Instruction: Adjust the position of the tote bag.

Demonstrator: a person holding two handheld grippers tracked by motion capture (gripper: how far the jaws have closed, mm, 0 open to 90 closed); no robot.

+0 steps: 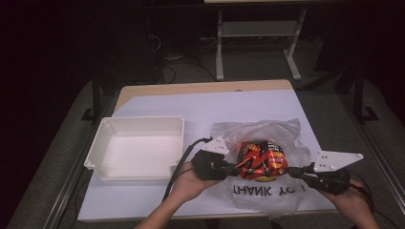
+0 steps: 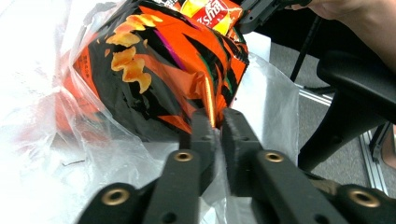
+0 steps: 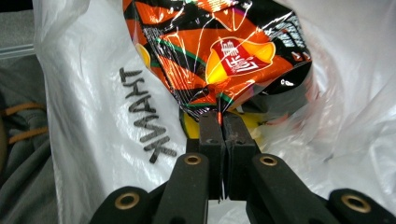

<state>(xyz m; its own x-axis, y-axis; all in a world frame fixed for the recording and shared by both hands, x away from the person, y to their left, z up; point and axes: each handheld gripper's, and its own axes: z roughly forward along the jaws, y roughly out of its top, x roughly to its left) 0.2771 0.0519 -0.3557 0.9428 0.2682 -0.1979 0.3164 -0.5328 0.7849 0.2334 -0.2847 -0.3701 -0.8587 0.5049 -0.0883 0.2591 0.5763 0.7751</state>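
An orange and black snack bag (image 1: 261,160) sits in the mouth of a thin white plastic bag (image 1: 267,131) printed "THANK YOU", on the white table sheet. My left gripper (image 1: 237,168) is at the snack bag's left side and my right gripper (image 1: 290,170) at its right. In the left gripper view the left gripper (image 2: 215,128) pinches a foil edge of the snack bag (image 2: 154,70) together with some plastic film. In the right gripper view the right gripper (image 3: 222,122) is shut on the lower seam of the snack bag (image 3: 219,46), with the plastic bag (image 3: 93,93) spread around it.
A white empty tray (image 1: 102,143) stands to the left of the left hand. The white sheet (image 1: 200,107) covers the wooden table, with bare room behind the bags. Metal frame legs (image 1: 219,52) and cables stand on the floor beyond the table.
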